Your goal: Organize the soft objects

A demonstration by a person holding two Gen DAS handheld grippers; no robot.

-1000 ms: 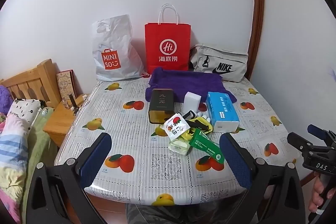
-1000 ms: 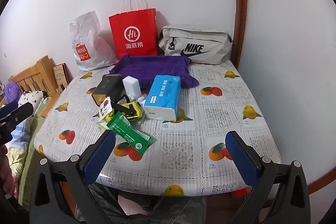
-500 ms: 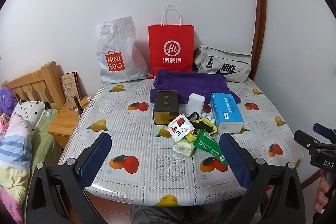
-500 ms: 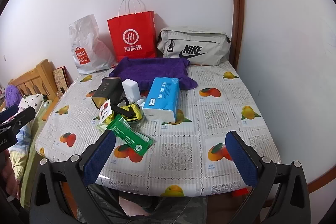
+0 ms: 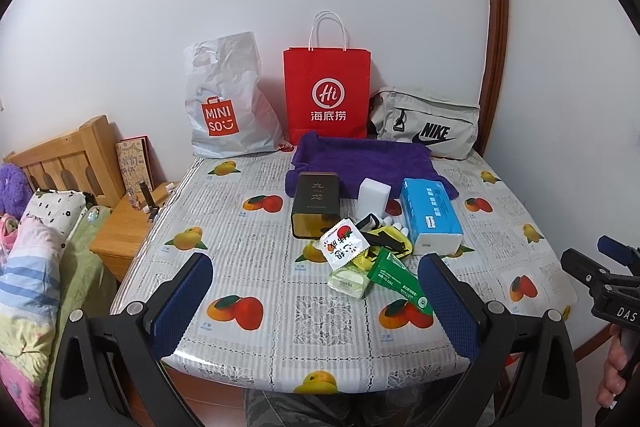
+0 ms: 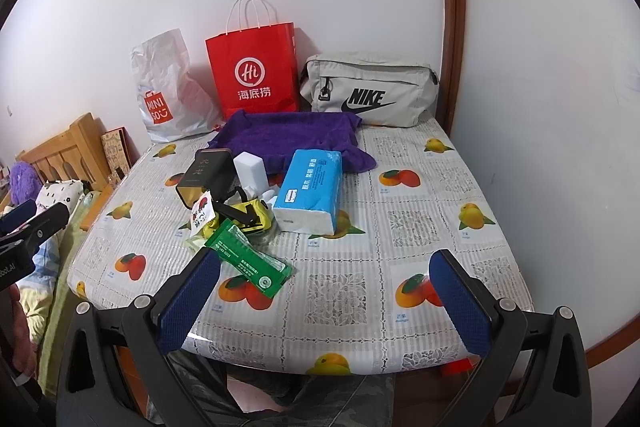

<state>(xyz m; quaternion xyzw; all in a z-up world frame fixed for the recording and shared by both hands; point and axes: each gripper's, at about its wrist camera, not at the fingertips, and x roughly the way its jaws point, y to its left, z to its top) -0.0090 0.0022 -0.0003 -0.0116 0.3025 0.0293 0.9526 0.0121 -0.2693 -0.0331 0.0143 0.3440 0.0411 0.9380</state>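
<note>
Both wrist views look forward from the table's (image 5: 256,259) near edge toward the wall, left camera beside right (each glimpses the other), sharing the whole tabletop.

Near edge: the counter (image 5: 256,351) lies bare along its front strip, under both open tools.
Left half: bare cloth from the front edge back to the white plastic bag (image 5: 228,103); nothing stands there.
Centre: a pile blocks the middle, made of the dark tin (image 5: 316,205), white block (image 5: 373,194), blue tissue pack (image 5: 432,221), snack packet (image 5: 343,242), yellow pouch (image 6: 250,213) and green packet (image 6: 248,259), touching or overlapping.
Right half: open surface right of the tissue pack up to the wall.
Back row: the purple towel (image 5: 368,159), red paper bag (image 5: 327,95) and grey Nike bag (image 6: 370,91) close off the rear.
Left of counter: a wooden nightstand (image 5: 128,227) and bed (image 5: 32,259) stand close.
</note>
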